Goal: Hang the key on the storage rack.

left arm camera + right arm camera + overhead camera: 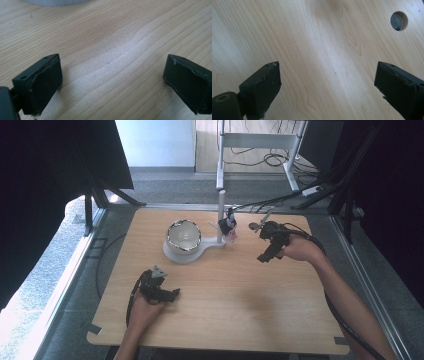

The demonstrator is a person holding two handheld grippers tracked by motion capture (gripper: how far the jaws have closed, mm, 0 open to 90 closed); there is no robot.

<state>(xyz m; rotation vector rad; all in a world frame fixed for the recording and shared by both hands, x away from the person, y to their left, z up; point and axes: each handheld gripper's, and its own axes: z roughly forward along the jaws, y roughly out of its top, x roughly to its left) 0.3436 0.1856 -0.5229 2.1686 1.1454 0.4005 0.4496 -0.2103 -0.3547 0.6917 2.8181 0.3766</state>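
A white bowl with a shiny dark rim [183, 236] sits on a white stand base [175, 254] at the back middle of the wooden table [235, 300]. A white upright post [220, 217] rises beside it, with a small dark and pink object [229, 226] hanging on it. My left gripper [170, 295] rests low over the near left of the table, open, with bare wood between its pads [45, 82]. My right gripper [265, 255] hovers right of the post, open over bare wood, its pads [265, 85] far apart.
A round hole with a grey plug [399, 21] shows in the tabletop ahead of the right gripper. The white base edge [55, 2] lies ahead of the left gripper. Cables [280, 200] and a white frame [260, 142] stand on the floor behind the table.
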